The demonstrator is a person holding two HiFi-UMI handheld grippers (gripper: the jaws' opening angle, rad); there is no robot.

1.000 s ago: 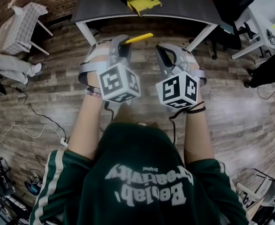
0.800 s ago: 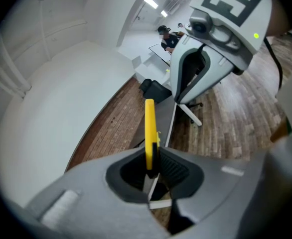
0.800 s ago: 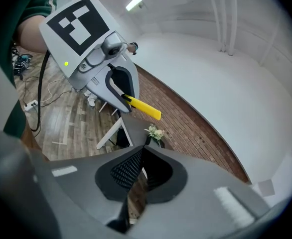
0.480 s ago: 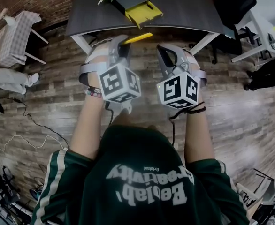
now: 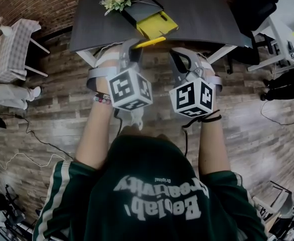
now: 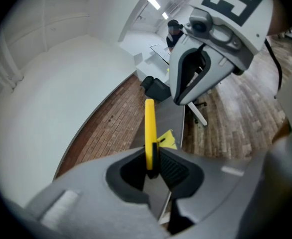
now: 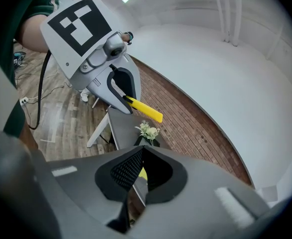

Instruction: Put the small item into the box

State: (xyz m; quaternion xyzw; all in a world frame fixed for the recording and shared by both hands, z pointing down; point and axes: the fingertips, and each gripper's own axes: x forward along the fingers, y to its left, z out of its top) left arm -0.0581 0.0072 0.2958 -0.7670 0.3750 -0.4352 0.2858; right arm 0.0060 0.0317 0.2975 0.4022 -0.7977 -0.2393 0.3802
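We see both forearms stretched straight forward, side by side, with the grippers held level above the wooden floor at the near edge of the tabletop [image 5: 202, 14]. The left gripper [image 5: 137, 44] has its fingers clamped on the thin yellow item [image 5: 149, 42], which juts toward the open black-and-yellow box [image 5: 157, 24] on the tabletop. The right gripper [image 5: 178, 54] has its fingers pressed together with nothing between them.

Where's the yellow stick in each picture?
Head view: yellow stick upper middle, poking from the left tool toward the dark table.
Left gripper view: stick centre, upright, pinched in that tool's jaws.
Right gripper view: stick middle, slanting above the flowers.
Shared landmark: the dark table, in all three.
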